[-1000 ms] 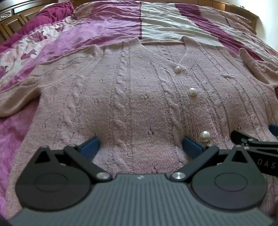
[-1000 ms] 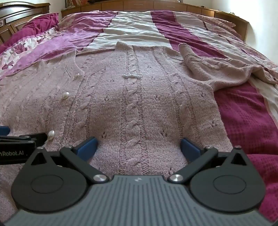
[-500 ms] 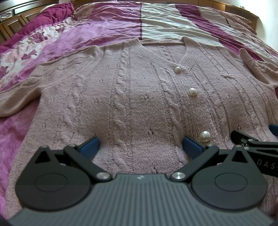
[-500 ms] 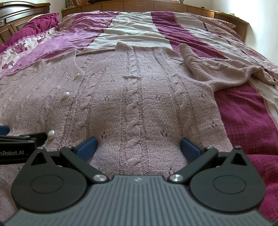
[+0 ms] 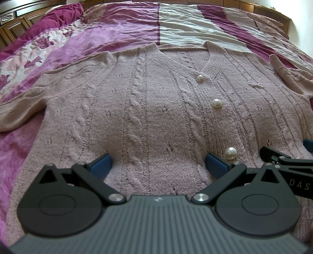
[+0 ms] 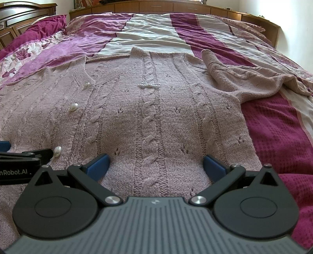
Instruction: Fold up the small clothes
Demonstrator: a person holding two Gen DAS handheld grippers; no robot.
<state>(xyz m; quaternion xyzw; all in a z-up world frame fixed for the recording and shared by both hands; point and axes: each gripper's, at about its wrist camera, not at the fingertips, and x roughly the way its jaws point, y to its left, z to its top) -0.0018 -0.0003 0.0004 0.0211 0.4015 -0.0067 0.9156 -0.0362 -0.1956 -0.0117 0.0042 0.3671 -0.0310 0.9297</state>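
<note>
A pale pink cable-knit cardigan (image 5: 148, 109) with pearl buttons (image 5: 216, 103) lies flat and face up on the bed; it also fills the right wrist view (image 6: 150, 121). My left gripper (image 5: 158, 165) is open, its blue fingertips (image 5: 100, 165) resting low over the hem on the cardigan's left half. My right gripper (image 6: 155, 165) is open over the hem on the right half. Each gripper shows at the edge of the other's view. The left sleeve (image 5: 21, 109) lies spread out; the right sleeve (image 6: 244, 78) is bunched.
The bed is covered by a striped purple, maroon and cream bedspread (image 6: 156, 35). A dark wooden headboard (image 5: 15, 25) stands at the far left, and a wooden ledge (image 6: 176, 5) runs along the far side. A maroon blanket (image 6: 277, 132) lies right of the cardigan.
</note>
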